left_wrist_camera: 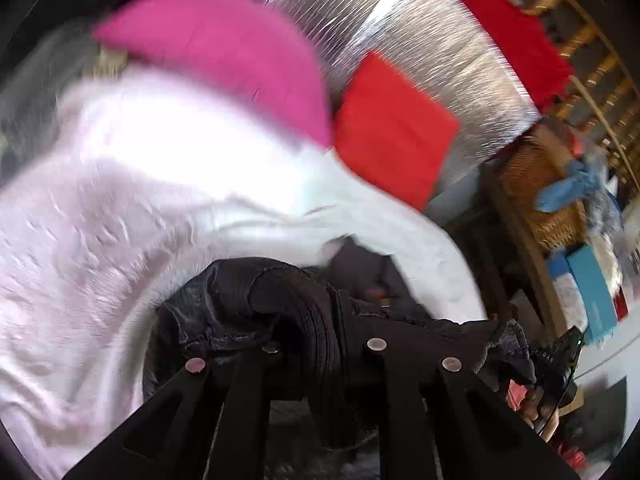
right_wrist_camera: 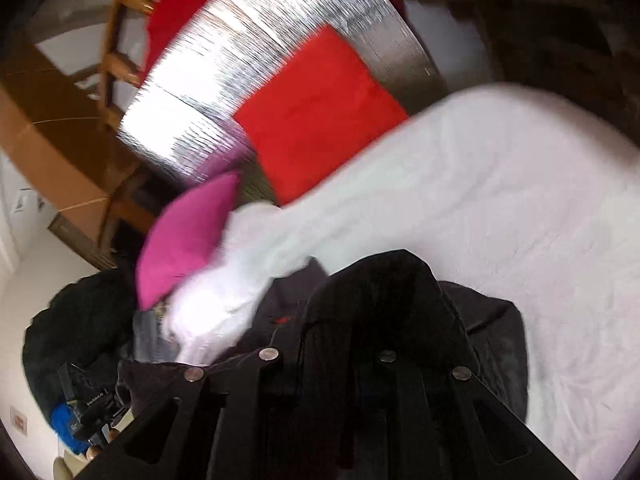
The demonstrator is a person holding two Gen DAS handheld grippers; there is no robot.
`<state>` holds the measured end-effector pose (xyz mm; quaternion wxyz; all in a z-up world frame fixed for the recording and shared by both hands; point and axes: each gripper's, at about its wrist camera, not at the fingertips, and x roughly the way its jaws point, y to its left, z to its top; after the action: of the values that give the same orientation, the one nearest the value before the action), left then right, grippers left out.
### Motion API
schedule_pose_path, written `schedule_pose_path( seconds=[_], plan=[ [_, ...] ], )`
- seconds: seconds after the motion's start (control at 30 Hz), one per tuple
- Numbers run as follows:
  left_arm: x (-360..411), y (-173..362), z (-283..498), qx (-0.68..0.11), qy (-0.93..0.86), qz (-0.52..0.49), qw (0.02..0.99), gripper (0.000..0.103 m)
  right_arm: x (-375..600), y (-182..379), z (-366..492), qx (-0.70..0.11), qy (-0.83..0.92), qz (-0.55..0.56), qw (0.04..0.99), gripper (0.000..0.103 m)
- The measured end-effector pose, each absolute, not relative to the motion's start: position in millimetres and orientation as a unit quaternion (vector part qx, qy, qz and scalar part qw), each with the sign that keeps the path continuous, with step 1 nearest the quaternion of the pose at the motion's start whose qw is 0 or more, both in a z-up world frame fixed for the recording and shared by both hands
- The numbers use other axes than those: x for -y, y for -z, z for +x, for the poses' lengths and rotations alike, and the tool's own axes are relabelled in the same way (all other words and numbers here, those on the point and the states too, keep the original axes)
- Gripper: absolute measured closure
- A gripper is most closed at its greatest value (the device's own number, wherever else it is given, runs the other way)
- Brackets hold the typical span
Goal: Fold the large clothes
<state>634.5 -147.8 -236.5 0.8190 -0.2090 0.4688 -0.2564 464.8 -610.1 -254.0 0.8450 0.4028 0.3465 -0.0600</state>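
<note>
A large black garment [left_wrist_camera: 256, 300] with a ribbed cuff is bunched between the fingers of my left gripper [left_wrist_camera: 320, 344], which is shut on it. In the right wrist view the same black garment [right_wrist_camera: 384, 292] is clamped in my right gripper [right_wrist_camera: 328, 356], also shut on it. The cloth hangs between both grippers above a white bed sheet [left_wrist_camera: 100, 220], which also shows in the right wrist view [right_wrist_camera: 500, 208]. Both views are motion-blurred.
A pink pillow [left_wrist_camera: 224, 52] and a red pillow [left_wrist_camera: 392, 128] lie at the head of the bed against a silver foil panel [left_wrist_camera: 440, 40]. A wicker basket [left_wrist_camera: 536, 184] and boxes stand to the right. The other gripper [right_wrist_camera: 88, 408] shows at lower left.
</note>
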Motion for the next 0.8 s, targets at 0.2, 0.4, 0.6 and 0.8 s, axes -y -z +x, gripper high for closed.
schedule_pose_path(
  seconds=[0.2, 0.4, 0.6, 0.8],
  plan=[
    [144, 303, 671, -0.503, 0.238, -0.278, 0.783, 0.085, 646, 329, 494, -0.351, 0.035, 0.533, 0.769, 0.081],
    [136, 302, 669, -0.489, 0.263, -0.349, 0.755, 0.045, 661, 339, 489, -0.325, -0.015, 0.606, 0.726, 0.066],
    [103, 237, 621, -0.378, 0.241, -0.343, 0.825, 0.011, 668, 300, 444, -0.224, -0.029, 0.626, 0.746, 0.024],
    [82, 239, 546, -0.384, 0.19, -0.324, 0.843, 0.011, 642, 261, 392, -0.228, 0.039, 0.522, 0.821, 0.005]
  ],
)
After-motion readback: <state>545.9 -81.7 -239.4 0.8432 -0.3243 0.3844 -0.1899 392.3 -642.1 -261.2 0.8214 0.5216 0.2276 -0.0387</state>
